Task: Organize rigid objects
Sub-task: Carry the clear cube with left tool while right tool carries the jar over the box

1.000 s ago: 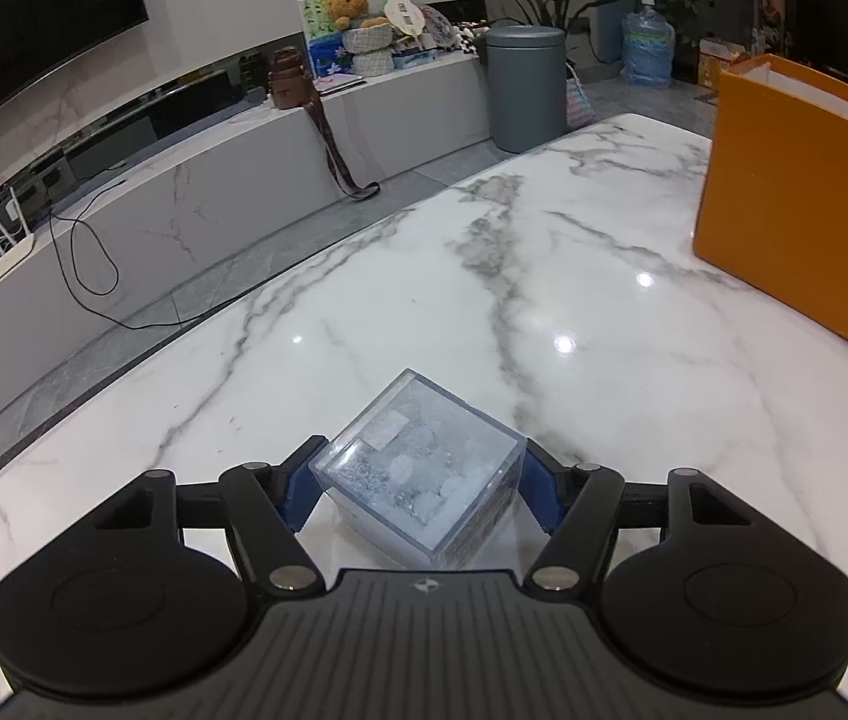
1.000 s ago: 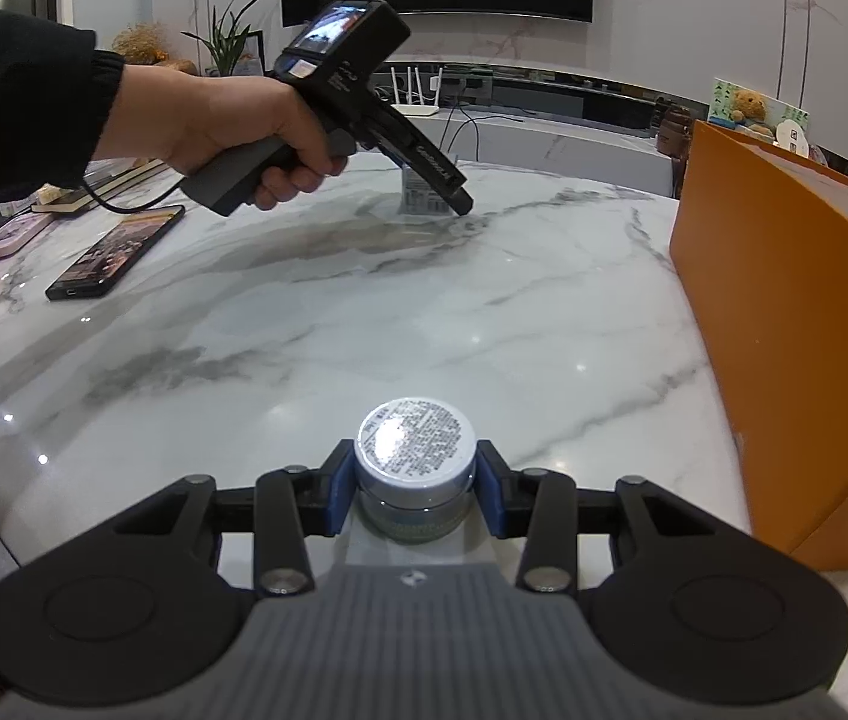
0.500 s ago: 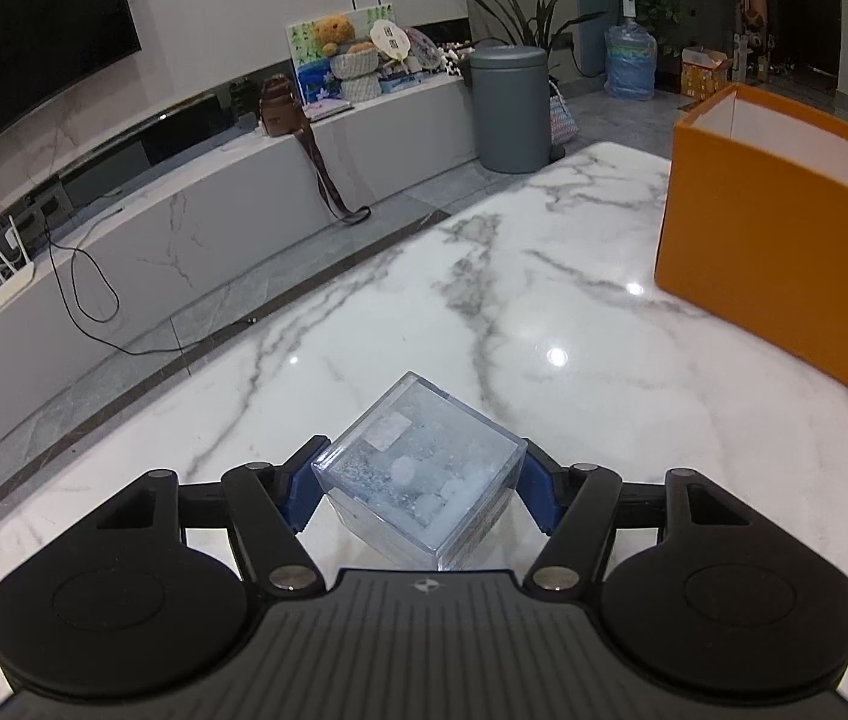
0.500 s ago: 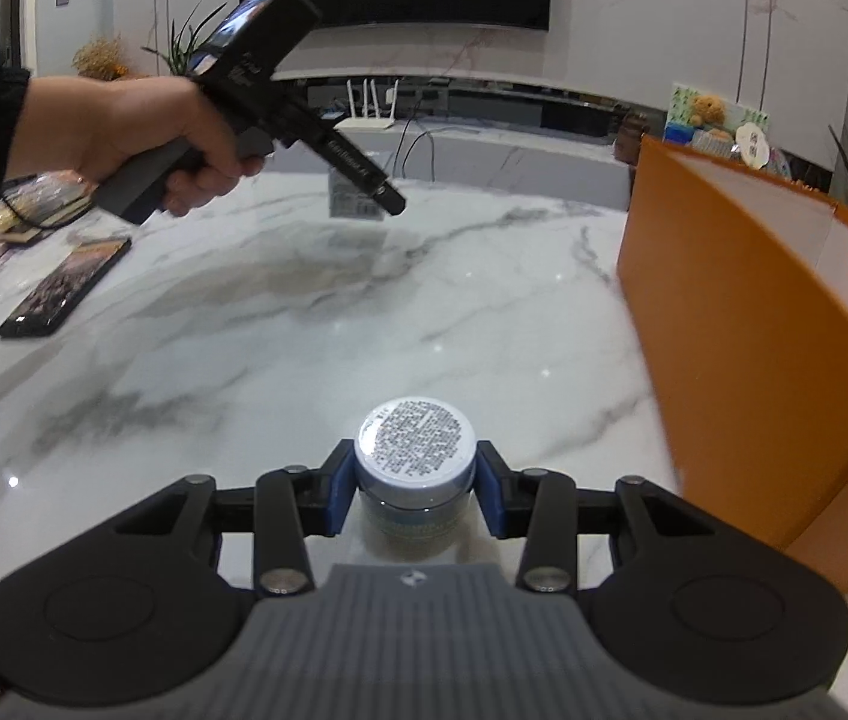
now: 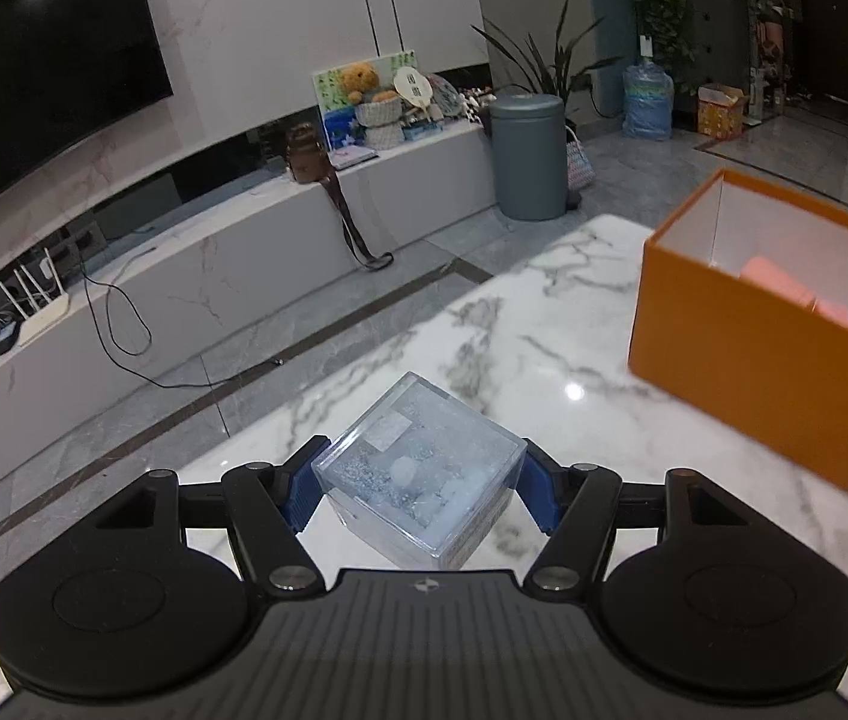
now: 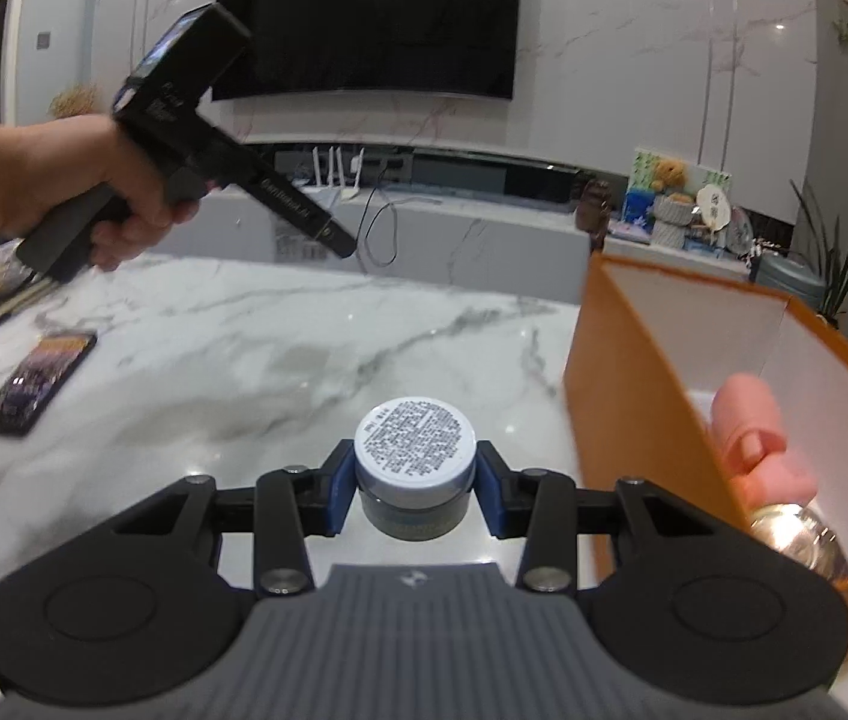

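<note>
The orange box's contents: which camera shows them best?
The right wrist view looks down into the orange box, showing a pink object and something shiny. The left wrist view shows mostly its outer wall, with pink barely visible.

The right gripper (image 6: 414,495) is clamping a small white-lidded jar (image 6: 414,468) between its blue pads, holding it above the marble table (image 6: 243,360). Just to the right, an orange box (image 6: 634,408) is standing open, showing a pink object (image 6: 751,438) and a shiny round item (image 6: 802,537) inside. At upper left, a hand (image 6: 93,192) is gripping the left gripper (image 6: 339,243) in the air, while a phone (image 6: 33,381) is lying near the table's left edge.
</note>
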Tool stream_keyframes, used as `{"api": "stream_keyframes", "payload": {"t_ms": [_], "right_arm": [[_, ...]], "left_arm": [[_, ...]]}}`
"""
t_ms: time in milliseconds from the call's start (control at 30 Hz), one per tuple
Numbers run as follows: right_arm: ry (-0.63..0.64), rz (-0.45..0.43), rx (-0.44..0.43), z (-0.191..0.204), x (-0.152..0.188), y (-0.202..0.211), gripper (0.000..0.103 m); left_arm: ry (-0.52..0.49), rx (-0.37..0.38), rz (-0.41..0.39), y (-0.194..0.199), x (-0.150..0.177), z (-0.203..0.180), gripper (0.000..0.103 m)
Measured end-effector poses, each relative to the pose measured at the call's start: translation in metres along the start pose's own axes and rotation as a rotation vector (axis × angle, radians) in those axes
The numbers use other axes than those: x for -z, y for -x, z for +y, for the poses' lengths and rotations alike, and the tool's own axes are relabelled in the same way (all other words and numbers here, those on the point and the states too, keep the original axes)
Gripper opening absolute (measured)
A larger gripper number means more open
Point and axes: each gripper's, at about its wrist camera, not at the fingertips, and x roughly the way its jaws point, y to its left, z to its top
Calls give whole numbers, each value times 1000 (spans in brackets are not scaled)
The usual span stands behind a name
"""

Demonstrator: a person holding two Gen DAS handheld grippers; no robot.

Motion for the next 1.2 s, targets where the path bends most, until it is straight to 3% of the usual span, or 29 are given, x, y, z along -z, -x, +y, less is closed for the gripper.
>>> {"api": "stream_keyframes", "payload": {"t_ms": [267,567,800,1200], "right_arm": [[-26,-33,84,-22,-36,7,41],[-148,-57,220,-67,-77,22,41],[-227,-101,310,-102,-96,36,41],[-336,-75,401,-159,-101,44,41]], "left_arm": [[58,-1,-80,39,-31,-14,75],[72,41,-140,61,-58,-50,75],[68,105,-154,56,-76,-88,75],[0,183,-134,20,-97,-159,75]]}}
